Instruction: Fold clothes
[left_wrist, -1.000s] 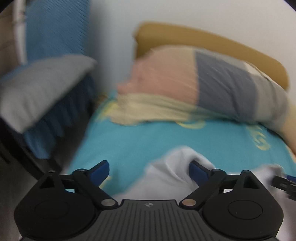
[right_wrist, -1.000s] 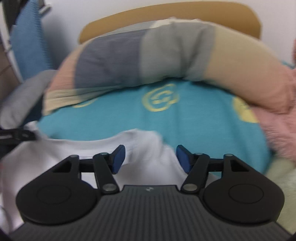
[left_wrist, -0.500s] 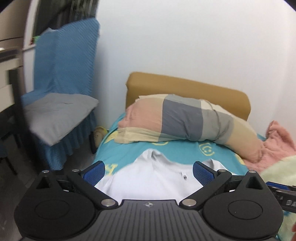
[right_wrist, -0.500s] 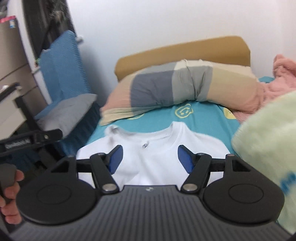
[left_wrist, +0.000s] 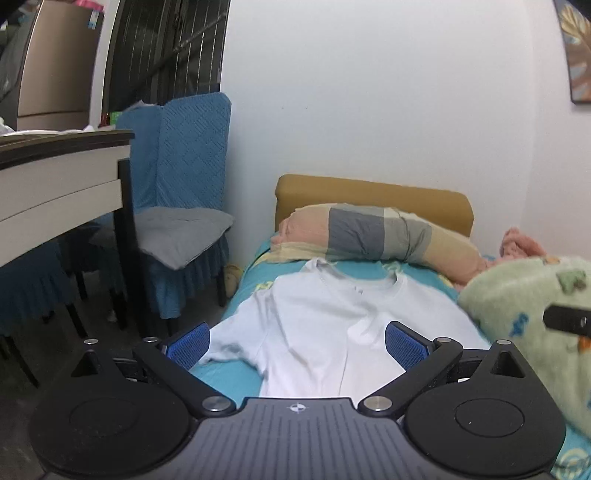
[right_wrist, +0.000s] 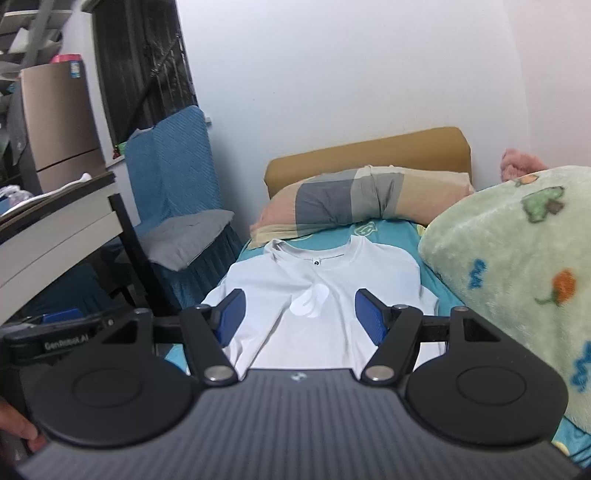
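- White T-shirt (left_wrist: 332, 325) lies spread flat, front up, on the bed's teal sheet (right_wrist: 388, 230), collar just below the striped pillow (right_wrist: 354, 201).
- Left gripper (left_wrist: 297, 341): fingers spread wide, holding nothing.
- Right gripper (right_wrist: 301, 314): fingers apart, holding nothing.
- Green blanket (right_wrist: 517, 258) lies beside the shirt.

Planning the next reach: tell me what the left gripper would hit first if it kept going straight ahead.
Probably the white T-shirt lying flat on the bed; the left gripper points at it with fingers open and nothing between. Depth is unclear.
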